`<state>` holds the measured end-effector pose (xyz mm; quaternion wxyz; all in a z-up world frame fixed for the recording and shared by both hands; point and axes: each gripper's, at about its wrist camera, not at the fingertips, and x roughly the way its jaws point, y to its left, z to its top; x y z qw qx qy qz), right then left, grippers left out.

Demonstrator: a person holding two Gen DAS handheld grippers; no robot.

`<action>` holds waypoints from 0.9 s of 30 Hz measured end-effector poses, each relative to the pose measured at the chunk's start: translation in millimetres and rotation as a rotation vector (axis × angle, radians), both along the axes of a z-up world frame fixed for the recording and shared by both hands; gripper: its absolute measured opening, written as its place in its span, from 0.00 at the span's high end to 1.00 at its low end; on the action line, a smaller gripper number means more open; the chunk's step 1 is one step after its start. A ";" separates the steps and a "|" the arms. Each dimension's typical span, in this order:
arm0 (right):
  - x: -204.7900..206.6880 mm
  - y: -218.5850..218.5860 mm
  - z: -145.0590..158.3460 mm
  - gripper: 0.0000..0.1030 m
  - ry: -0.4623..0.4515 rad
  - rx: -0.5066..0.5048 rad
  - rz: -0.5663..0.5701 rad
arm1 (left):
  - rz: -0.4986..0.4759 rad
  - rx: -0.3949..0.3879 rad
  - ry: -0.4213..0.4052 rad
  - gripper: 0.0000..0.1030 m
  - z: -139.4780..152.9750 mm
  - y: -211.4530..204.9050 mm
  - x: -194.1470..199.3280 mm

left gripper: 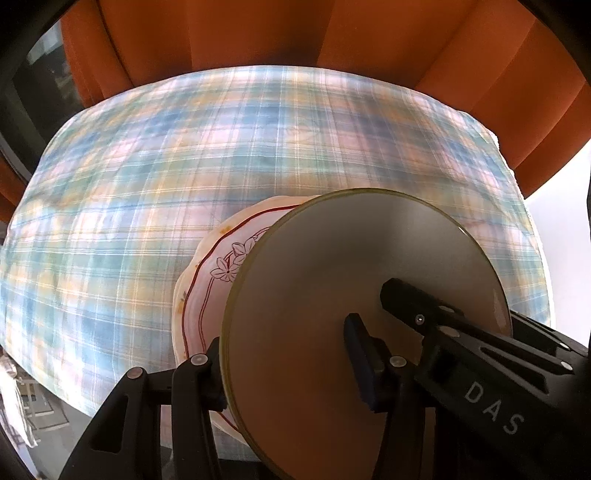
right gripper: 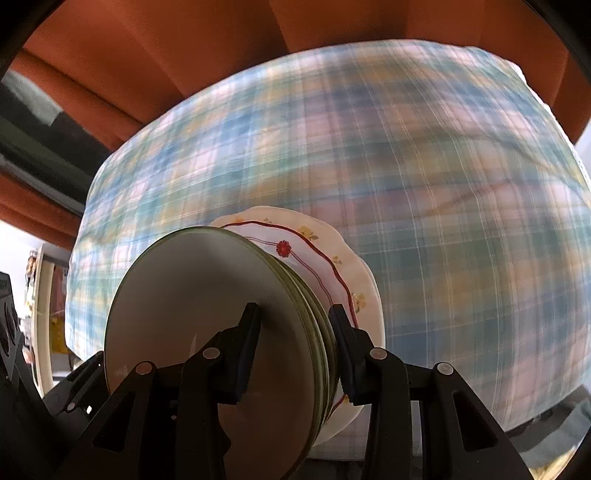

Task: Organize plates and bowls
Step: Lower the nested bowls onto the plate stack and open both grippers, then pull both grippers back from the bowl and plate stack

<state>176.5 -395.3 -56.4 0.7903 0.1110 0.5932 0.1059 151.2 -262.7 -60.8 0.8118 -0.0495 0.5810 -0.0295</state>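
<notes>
A stack of plates is held on edge above the plaid tablecloth point(left gripper: 147, 221). The near plates are plain with green rims point(left gripper: 332, 295), several of them point(right gripper: 192, 306). The far plate is scalloped white with a red line and flowers point(left gripper: 214, 266), also in the right wrist view point(right gripper: 325, 254). My left gripper point(left gripper: 284, 350) is shut on the stack, one finger on each face. My right gripper point(right gripper: 295, 325) is also shut on the stack. The right gripper's finger point(left gripper: 424, 314) shows in the left wrist view against the plain plate.
The table under the plaid cloth point(right gripper: 443, 221) fills most of both views. An orange curtain point(left gripper: 295, 33) hangs behind it. A window and dark frame point(left gripper: 40, 81) are at the far left. Shelving point(right gripper: 40, 314) stands at the left.
</notes>
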 end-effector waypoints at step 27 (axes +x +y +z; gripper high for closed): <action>-90.2 38.4 80.3 0.24 -0.413 -0.220 -0.155 | 0.018 0.045 -0.417 0.19 63.1 84.0 -71.7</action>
